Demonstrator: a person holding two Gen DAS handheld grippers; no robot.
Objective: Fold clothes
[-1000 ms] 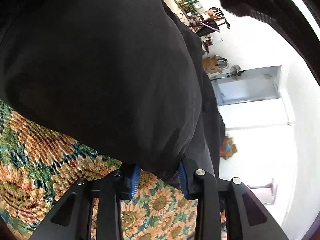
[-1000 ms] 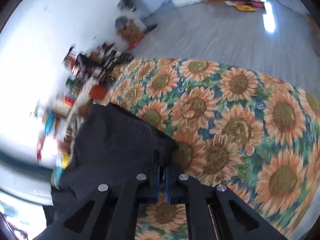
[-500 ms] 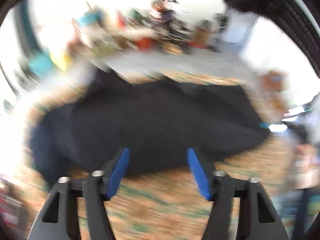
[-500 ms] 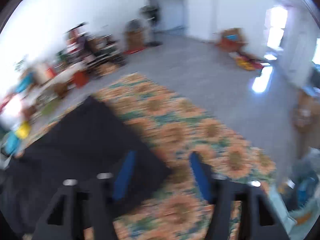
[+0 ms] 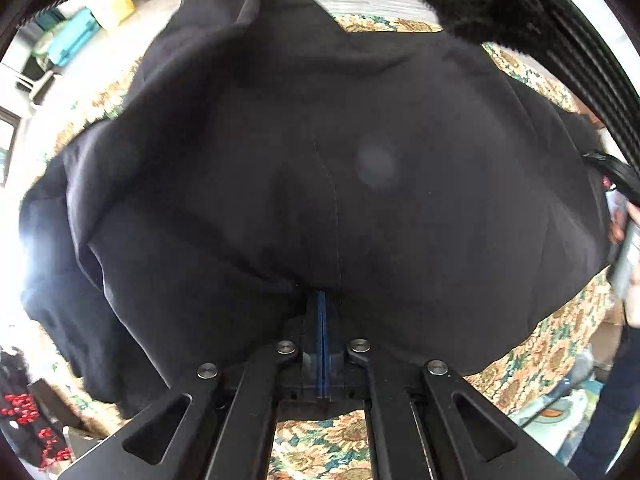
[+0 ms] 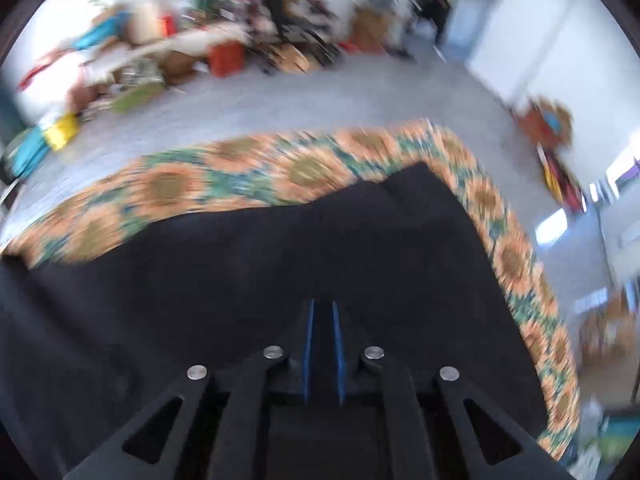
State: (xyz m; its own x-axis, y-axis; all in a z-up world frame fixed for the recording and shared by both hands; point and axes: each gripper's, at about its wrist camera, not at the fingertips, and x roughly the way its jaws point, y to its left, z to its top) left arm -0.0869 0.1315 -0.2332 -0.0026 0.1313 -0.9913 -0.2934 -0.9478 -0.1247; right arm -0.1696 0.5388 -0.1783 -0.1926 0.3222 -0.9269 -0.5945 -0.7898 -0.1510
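Over the sunflower cloth [image 5: 532,356]: black garment [image 5: 320,160] now bunching.
Left tongs [image 5: 322,300]: now pinching its hem.
Right tongs [image 6: 321,312]: closing, nearly together, above it; refolding starting.

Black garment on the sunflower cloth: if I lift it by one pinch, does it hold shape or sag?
The black garment will likely sag: it already drapes in soft folds from the left claw. Probably light. It may drag the sunflower cloth.
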